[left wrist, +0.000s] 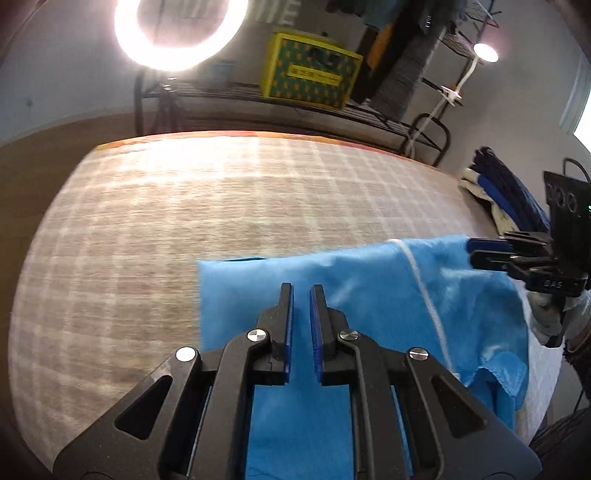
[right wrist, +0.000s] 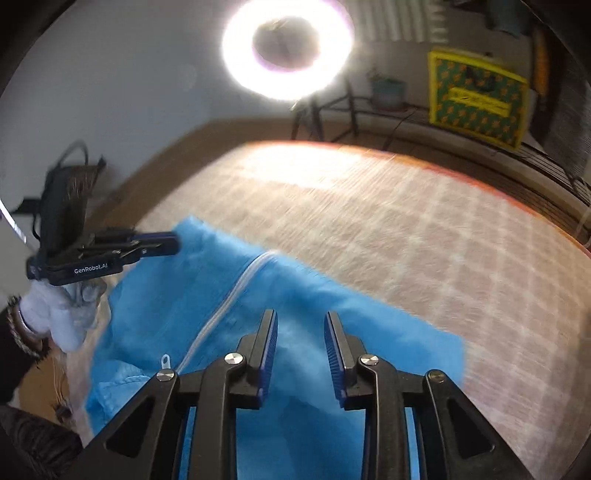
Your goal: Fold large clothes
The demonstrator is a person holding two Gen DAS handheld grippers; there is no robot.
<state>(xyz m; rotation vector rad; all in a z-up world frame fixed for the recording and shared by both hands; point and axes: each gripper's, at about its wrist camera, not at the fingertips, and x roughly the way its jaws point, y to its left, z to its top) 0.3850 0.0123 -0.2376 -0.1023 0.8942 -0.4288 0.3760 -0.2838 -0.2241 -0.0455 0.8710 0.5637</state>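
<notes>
A bright blue garment [left wrist: 369, 295] with a white zipper [left wrist: 424, 291] lies on the checked tablecloth [left wrist: 184, 221]; it also shows in the right wrist view [right wrist: 295, 306], zipper [right wrist: 225, 306] running down its middle. My left gripper [left wrist: 301, 291] hovers over the garment's left part with a narrow gap between its jaws and nothing in them; it shows in the right wrist view [right wrist: 173, 242] at the garment's far left corner. My right gripper [right wrist: 301, 319] is open above the cloth, empty; in the left wrist view it [left wrist: 471, 251] sits at the garment's far right edge.
A pile of dark blue and white clothes [left wrist: 498, 192] lies at the table's right end. A ring light [left wrist: 177, 33] on a stand and a wire shelf with a yellow box [left wrist: 310, 70] stand behind the table. The table's far edge [left wrist: 258, 134] is orange.
</notes>
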